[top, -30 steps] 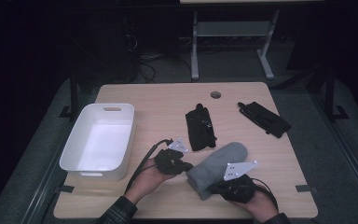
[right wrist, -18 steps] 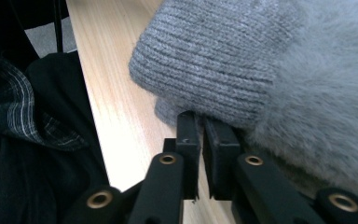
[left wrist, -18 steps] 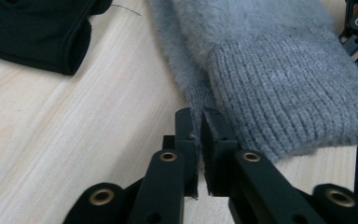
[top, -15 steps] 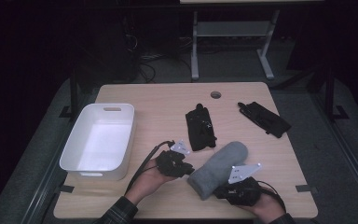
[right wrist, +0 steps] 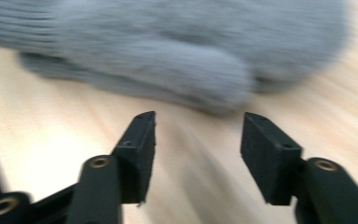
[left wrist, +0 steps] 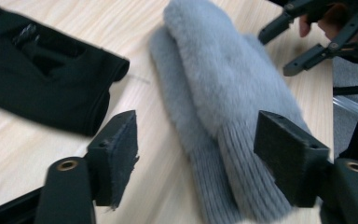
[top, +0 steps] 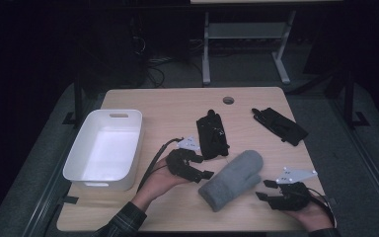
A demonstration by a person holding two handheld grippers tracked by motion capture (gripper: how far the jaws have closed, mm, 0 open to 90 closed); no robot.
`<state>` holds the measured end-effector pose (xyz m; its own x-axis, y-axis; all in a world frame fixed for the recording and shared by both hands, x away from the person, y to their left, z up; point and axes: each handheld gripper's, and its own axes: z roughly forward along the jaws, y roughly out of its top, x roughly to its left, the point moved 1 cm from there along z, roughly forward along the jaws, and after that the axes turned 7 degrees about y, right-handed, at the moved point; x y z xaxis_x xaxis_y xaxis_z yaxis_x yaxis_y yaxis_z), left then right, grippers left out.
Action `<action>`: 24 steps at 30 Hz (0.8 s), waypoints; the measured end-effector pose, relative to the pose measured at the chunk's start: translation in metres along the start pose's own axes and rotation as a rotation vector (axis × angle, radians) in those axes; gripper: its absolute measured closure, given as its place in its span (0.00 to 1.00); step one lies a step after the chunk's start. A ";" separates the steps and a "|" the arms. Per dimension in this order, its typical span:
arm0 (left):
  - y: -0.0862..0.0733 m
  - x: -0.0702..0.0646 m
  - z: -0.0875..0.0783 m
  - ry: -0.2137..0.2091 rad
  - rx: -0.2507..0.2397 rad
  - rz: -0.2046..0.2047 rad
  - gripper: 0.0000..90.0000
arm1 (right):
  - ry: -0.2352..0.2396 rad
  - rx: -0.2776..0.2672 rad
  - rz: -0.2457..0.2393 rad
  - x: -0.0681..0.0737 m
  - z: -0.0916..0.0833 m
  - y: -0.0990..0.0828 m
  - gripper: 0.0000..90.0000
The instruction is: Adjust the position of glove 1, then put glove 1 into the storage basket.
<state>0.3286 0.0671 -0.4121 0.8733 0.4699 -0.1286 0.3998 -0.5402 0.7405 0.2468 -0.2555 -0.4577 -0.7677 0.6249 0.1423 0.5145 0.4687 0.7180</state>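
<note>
Fuzzy grey knit mitten [top: 232, 179] lies flat on the light wooden table [top: 168, 106], lower centre of the high view, cuff toward the bottom edge, rounded tip pointing upper right. Left gripper [top: 203, 170] sits just left of the cuff, jaws spread and just been opening, nothing pinched; in the left gripper view the mitten [left wrist: 223, 93] runs up from between the two pads, ribbed cuff right by the right-hand pad, contact there unclear. Right gripper [top: 265, 189] is lower right of the mitten, clear of it, jaws apart and also just been opening; in the right gripper view the mitten [right wrist: 177, 51] lies across the top of the frame beyond both fingertips, bare table between them.
</note>
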 end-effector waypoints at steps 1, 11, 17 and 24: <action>0.002 -0.001 0.002 0.002 -0.002 0.007 0.29 | -0.022 -0.011 0.011 -0.004 0.000 -0.001 0.42; 0.024 -0.007 0.026 0.009 -0.003 0.054 0.20 | -0.124 -0.010 0.071 -0.035 0.006 -0.006 0.27; 0.030 -0.014 0.046 -0.003 0.022 0.075 0.18 | -0.148 -0.011 0.106 -0.046 0.006 -0.010 0.21; 0.034 -0.016 0.064 -0.006 0.044 0.090 0.17 | -0.153 -0.007 0.148 -0.054 0.007 -0.016 0.21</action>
<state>0.3464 -0.0038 -0.4269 0.9078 0.4141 -0.0664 0.3311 -0.6106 0.7194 0.2826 -0.2928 -0.4816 -0.6169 0.7742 0.1415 0.6139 0.3609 0.7021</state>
